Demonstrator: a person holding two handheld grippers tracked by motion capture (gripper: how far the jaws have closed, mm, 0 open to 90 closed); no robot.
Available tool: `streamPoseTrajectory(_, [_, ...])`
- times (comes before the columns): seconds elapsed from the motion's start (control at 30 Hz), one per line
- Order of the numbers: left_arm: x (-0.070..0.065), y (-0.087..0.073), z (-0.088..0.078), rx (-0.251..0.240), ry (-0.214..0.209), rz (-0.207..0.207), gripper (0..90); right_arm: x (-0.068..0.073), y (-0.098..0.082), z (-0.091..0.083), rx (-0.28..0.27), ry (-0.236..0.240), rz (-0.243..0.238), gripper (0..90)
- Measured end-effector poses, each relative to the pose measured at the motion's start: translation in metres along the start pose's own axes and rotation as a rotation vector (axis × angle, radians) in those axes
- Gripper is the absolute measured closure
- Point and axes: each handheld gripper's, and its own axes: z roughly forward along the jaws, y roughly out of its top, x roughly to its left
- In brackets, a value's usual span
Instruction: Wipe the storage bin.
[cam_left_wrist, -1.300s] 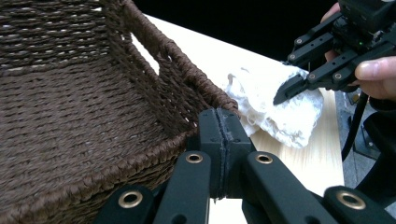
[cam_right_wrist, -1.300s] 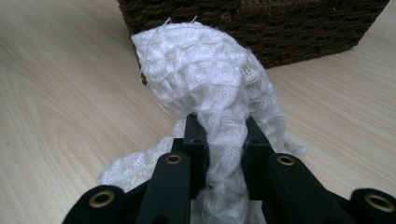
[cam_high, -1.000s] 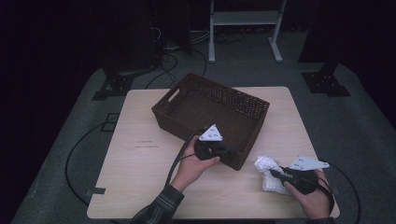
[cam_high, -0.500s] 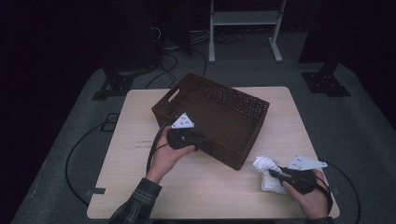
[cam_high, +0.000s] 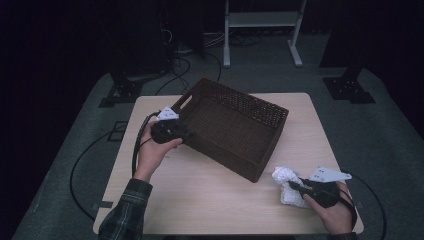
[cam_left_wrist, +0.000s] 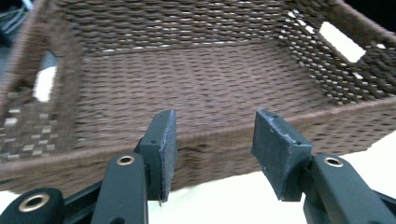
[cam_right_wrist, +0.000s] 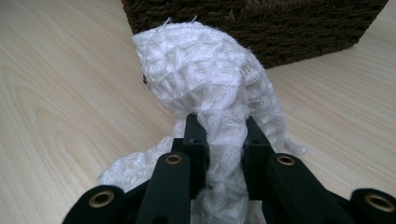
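**White cloth pinched at the table's near right corner, basket beside it**

The white knitted cloth (cam_right_wrist: 210, 79) lies bunched on the wooden table (cam_high: 210, 195) close to its near right corner, and the right gripper (cam_right_wrist: 220, 128) has its jaws clamped tight on a fold of it, lifting a hump of fabric. Just beyond the cloth stands the near corner of the brown wicker basket (cam_high: 235, 125), close but not touching as far as the high view shows. The basket sits askew across the middle of the table, with bare wood in front of it and a strip free to its right. The table's front edge runs just behind the right hand (cam_high: 332, 212).

The left gripper (cam_left_wrist: 212, 140) hovers at the basket's left rim, jaws apart with nothing between them; the rim shows behind the gap. They have just been opening. Compared with a second ago, the left hand (cam_high: 155, 150) has travelled from the basket's near side to its left end, while the right hand and the cloth have kept their place.
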Motion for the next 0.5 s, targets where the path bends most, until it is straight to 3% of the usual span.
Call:
streamPoseTrajectory(0.27, [0.033, 0.01, -0.01, 0.003, 0.062, -0.01, 49.1, -0.001, 0.0, -0.001, 0.001, -0.003, 0.001, 76.4])
streamPoseTrajectory(0.5, [0.064, 0.018, -0.008, -0.001, 0.122, -0.022, 50.2, -0.002, -0.001, -0.001, -0.002, -0.005, 0.002, 76.4])
